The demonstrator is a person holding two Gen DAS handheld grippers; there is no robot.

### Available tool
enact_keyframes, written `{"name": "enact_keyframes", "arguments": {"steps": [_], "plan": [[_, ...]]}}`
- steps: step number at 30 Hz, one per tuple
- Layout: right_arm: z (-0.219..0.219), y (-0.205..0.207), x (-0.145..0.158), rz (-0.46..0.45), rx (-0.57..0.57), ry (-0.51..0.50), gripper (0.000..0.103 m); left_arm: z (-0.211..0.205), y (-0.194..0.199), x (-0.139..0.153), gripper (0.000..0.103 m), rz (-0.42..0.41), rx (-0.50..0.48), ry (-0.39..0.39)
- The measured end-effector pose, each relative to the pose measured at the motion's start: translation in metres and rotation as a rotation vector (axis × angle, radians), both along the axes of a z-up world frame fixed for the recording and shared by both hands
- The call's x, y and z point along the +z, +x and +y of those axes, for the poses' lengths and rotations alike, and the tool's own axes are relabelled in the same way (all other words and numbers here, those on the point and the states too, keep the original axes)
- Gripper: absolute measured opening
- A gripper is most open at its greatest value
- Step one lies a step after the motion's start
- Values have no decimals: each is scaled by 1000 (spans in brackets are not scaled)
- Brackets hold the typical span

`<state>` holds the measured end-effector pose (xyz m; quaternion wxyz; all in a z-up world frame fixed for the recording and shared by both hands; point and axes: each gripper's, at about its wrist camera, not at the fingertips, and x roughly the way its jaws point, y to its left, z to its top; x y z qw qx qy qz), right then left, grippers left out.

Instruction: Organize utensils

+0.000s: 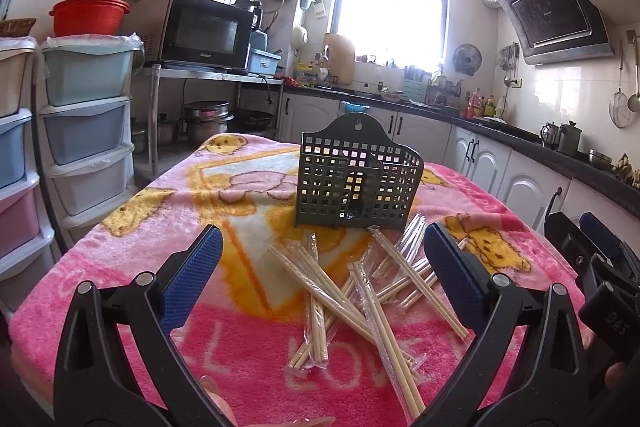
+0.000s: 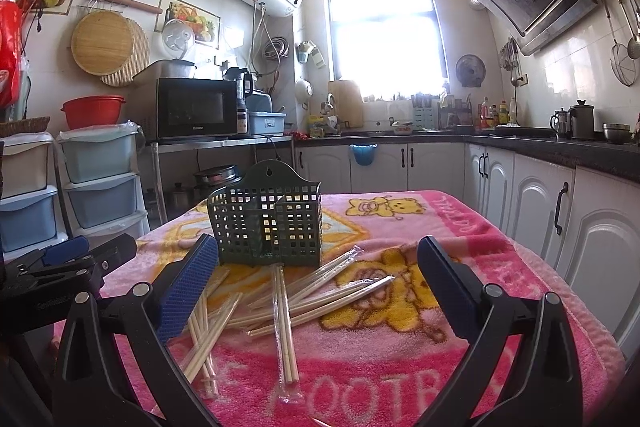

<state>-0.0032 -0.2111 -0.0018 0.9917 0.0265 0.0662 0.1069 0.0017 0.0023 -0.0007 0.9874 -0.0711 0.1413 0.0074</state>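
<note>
Both wrist cams low, share holder (image 1: 356, 179).

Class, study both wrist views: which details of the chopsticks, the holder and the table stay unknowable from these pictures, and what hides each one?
- Exact number of plastic-wrapped wooden chopsticks: they overlap in a pile, and the right gripper finger covers some in the right wrist view.
- Floor of the dark green perforated plastic holder: its walls screen it in both views.
- Near edge of the pink blanket-covered table: hidden behind the left gripper.
</note>
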Motion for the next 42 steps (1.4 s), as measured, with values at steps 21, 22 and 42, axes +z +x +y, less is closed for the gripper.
{"name": "enact_keyframes", "arguments": {"steps": [21,22,42], "plan": [[13,12,-2,44,92,-44,97,14,6,-5,93,30,41,-17],[14,13,-1,46,103,-49,97,17,7,-5,93,35,46,-18],[49,53,21,80,263,-114,97,65,46,9,93,126,101,-96]]}}
